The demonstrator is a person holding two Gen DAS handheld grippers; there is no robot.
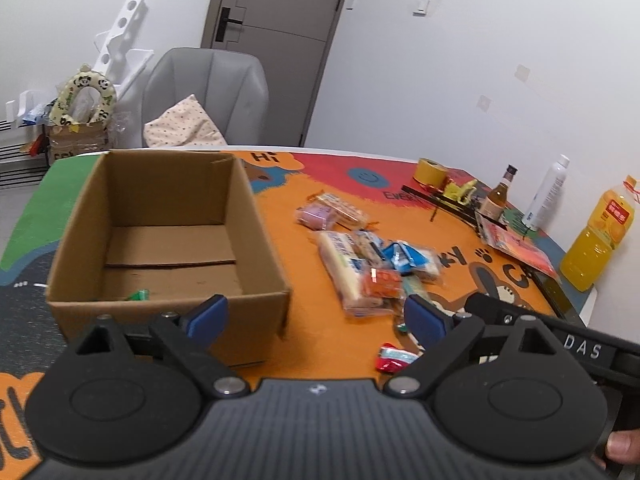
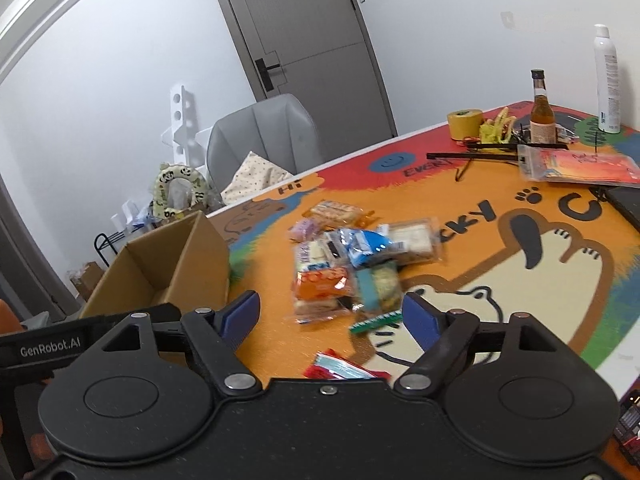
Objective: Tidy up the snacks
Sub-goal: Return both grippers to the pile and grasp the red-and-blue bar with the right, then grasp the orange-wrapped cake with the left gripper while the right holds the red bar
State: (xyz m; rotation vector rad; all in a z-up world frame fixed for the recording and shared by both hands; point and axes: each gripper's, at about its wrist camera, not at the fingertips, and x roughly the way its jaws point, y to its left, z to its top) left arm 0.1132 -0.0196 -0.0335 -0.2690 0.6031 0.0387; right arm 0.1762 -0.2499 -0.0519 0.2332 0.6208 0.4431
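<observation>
From the left wrist camera we see our left gripper (image 1: 316, 318) with its blue pads spread apart and nothing between them. The cardboard box (image 1: 168, 240) sits just ahead and to the left of the claw, open at the top; its near right corner stands right in front of the left pad. Inside we can make out one small green wrapper (image 1: 138, 295) against the near wall. Ahead and to the right of the claw lies the pile of snacks (image 1: 372, 268), and a red-and-white packet (image 1: 394, 357) lies apart from it, close under the right finger. Between the box's right wall and the pile runs a bare strip of orange table mat (image 1: 304, 248). Farther right, along the table's edge, stand a yellow tape roll (image 1: 430, 172), a brown bottle (image 1: 498, 198), a white spray can (image 1: 546, 192) and a jug of orange juice (image 1: 598, 236). The right gripper's black body reaches in from the right.

From the right wrist camera our right gripper (image 2: 328, 318) has its jaws standing wide, empty. The snack pile (image 2: 352, 264) is straight ahead of it, the red-and-white packet (image 2: 340, 366) just below the gap, a green strip (image 2: 376, 322) by the right pad. The box (image 2: 168, 268) stands to the left, its corner near the left pad. To the right the mat (image 2: 560, 280) lies open to the table's edge.
</observation>
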